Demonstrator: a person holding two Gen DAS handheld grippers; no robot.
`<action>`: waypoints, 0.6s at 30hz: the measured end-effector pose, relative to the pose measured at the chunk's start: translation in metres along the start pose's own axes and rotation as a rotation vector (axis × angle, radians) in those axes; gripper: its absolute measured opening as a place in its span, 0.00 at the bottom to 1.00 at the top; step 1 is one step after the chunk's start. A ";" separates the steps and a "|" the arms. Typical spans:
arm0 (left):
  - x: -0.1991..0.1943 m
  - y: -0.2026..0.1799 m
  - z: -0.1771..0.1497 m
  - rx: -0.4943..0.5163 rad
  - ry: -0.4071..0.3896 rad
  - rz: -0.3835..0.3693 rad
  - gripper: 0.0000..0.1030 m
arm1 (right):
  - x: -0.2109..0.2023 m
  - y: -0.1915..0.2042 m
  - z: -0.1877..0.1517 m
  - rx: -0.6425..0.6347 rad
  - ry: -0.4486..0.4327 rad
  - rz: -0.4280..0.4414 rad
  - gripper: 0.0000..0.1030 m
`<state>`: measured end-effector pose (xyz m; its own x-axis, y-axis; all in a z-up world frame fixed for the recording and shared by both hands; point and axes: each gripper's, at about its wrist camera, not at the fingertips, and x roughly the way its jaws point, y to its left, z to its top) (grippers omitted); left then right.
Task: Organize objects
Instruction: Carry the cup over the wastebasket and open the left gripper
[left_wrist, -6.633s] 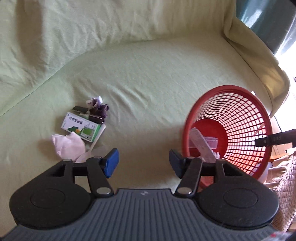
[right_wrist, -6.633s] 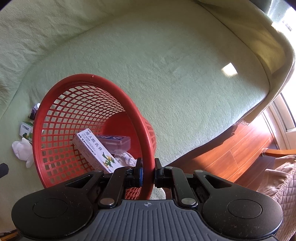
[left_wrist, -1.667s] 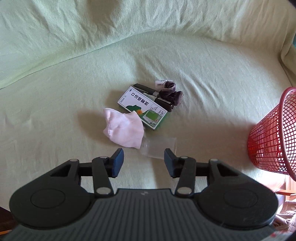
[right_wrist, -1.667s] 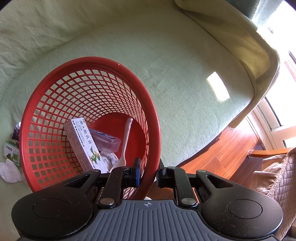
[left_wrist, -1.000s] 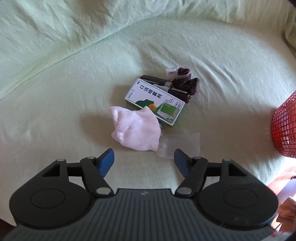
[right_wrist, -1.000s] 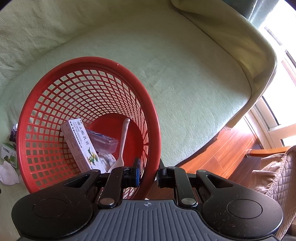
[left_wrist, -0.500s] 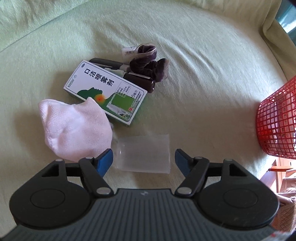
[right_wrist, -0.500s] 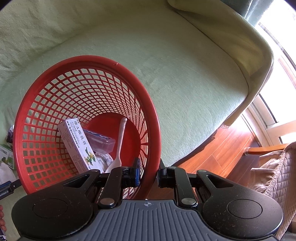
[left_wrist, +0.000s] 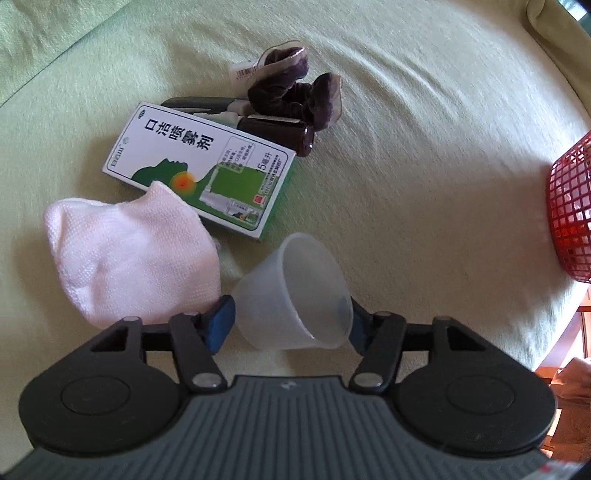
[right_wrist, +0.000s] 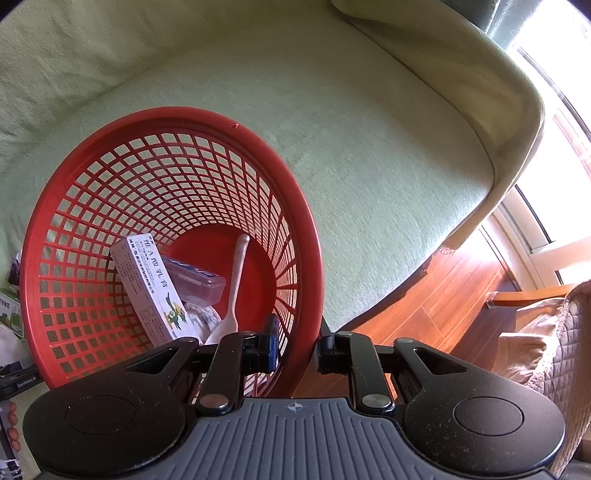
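- The left gripper has just been closing and now squeezes the clear cup on the green couch.
- The cup looks light, thin and bendy; hold its sides softly.
- The right gripper pinches the red basket rim.

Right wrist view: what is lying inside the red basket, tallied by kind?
Cardboard box: 1
Clear plastic case: 1
White spoon: 1
Crumpled whitish item, too hidden to identify: 1
Total: 4

Green sofa cover – wooden floor, quilted cushion beyond.
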<state>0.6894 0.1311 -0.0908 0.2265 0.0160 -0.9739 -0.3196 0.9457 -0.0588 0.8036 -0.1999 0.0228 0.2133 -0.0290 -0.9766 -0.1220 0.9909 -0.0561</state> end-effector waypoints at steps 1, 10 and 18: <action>-0.003 0.001 -0.001 -0.001 -0.009 0.022 0.32 | 0.000 0.000 0.000 0.000 0.000 0.000 0.15; -0.029 -0.015 0.001 0.075 -0.119 0.125 0.25 | 0.000 -0.002 -0.002 -0.009 0.002 0.008 0.16; -0.026 -0.018 0.017 0.006 -0.141 0.165 0.26 | 0.000 -0.002 -0.002 -0.026 0.005 0.032 0.16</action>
<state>0.7054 0.1189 -0.0609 0.2983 0.2152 -0.9299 -0.3573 0.9286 0.1003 0.8023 -0.2018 0.0227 0.2038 0.0023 -0.9790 -0.1537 0.9877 -0.0297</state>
